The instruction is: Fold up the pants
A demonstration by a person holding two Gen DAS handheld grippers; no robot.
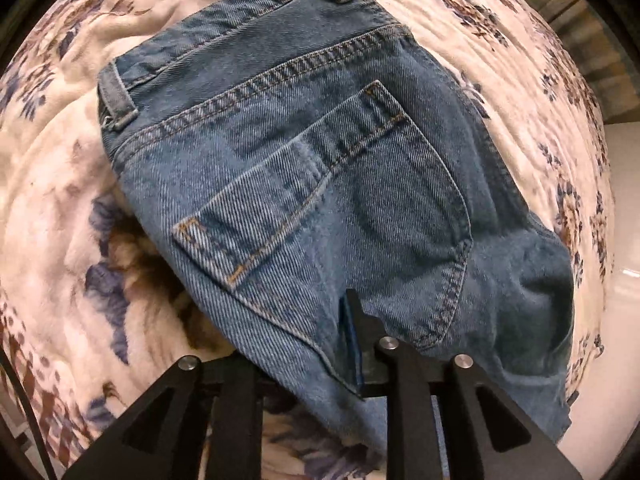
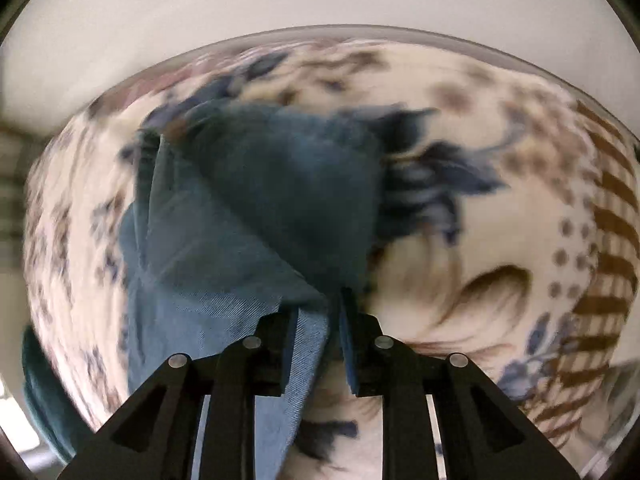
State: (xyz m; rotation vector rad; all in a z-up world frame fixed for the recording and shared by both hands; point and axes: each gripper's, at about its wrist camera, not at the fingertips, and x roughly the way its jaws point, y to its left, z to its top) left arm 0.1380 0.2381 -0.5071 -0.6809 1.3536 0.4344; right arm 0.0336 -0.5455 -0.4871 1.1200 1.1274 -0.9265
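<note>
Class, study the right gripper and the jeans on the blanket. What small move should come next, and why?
Probably lift the right gripper straight up and clear of the jeans. Its jaws stand apart with a denim flap loose between them, not pinched, and the jeans look folded on the floral blanket.

Blue denim pants (image 1: 304, 184); cream blanket (image 1: 500, 92), seemingly blue-brown floral.
</note>
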